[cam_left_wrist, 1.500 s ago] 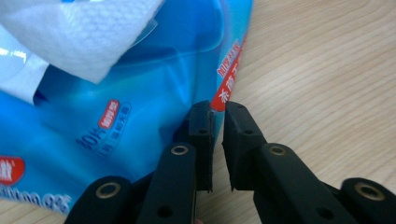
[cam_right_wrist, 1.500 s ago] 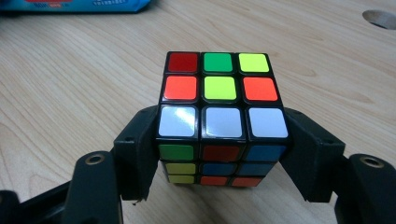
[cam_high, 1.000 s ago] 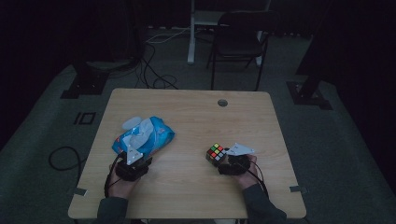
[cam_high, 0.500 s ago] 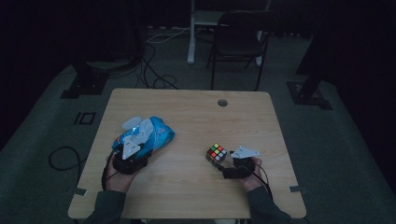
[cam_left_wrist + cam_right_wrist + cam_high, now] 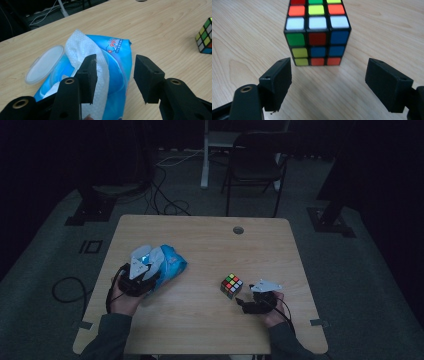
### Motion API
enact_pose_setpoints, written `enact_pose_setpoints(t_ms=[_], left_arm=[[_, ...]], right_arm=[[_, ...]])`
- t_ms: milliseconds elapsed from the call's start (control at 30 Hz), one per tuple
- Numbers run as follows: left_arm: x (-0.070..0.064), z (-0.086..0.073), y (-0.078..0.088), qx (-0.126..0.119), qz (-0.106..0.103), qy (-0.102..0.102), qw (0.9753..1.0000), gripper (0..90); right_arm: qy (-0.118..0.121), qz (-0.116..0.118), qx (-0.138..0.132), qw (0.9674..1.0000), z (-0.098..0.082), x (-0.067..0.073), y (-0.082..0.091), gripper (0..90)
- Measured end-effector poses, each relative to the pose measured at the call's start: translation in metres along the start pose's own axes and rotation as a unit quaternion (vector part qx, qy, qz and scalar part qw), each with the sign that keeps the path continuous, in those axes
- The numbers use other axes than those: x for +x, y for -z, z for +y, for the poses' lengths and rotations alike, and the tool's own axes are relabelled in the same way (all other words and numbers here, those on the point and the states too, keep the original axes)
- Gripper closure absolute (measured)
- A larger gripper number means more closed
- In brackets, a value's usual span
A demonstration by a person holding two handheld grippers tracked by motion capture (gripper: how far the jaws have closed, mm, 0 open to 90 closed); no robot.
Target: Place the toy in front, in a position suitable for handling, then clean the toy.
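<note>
1. The left gripper (image 5: 113,75) hangs over the blue pack of wipes (image 5: 117,57) at the left side of the table (image 5: 210,235).
2. Its 2 jaws stand apart and have just been opening. They press on nothing.
3. A white wipe (image 5: 85,47) sticks up out of the pack, just beside one jaw. I cannot tell if it touches.
4. The round clear lid (image 5: 43,63) is flipped open on the pack.
5. The right gripper (image 5: 328,82) sits low by the color cube (image 5: 317,32) on the right side of the table.
6. Its jaws are apart and have just been closing a bit. The cube sits just past them, not between them.
</note>
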State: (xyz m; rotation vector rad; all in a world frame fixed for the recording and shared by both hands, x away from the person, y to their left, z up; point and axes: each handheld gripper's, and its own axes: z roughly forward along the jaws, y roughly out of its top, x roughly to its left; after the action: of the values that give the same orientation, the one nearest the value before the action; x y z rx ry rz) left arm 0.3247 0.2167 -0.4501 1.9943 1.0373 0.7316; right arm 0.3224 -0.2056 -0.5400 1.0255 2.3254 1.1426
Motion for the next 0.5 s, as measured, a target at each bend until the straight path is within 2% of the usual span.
enact_pose_setpoints(t_ms=[200, 500], left_arm=[[0.007, 0.002, -0.009, 0.011, 0.001, 0.004, 0.9999, 51.7], [0.012, 0.000, -0.019, 0.022, 0.007, -0.009, 0.9997, 47.3]], right_arm=[[-0.008, -0.004, 0.000, 1.0000, -0.004, -0.005, 0.003, 21.9], [-0.013, -0.004, 0.001, 0.9999, -0.005, -0.007, 0.003, 21.8]])
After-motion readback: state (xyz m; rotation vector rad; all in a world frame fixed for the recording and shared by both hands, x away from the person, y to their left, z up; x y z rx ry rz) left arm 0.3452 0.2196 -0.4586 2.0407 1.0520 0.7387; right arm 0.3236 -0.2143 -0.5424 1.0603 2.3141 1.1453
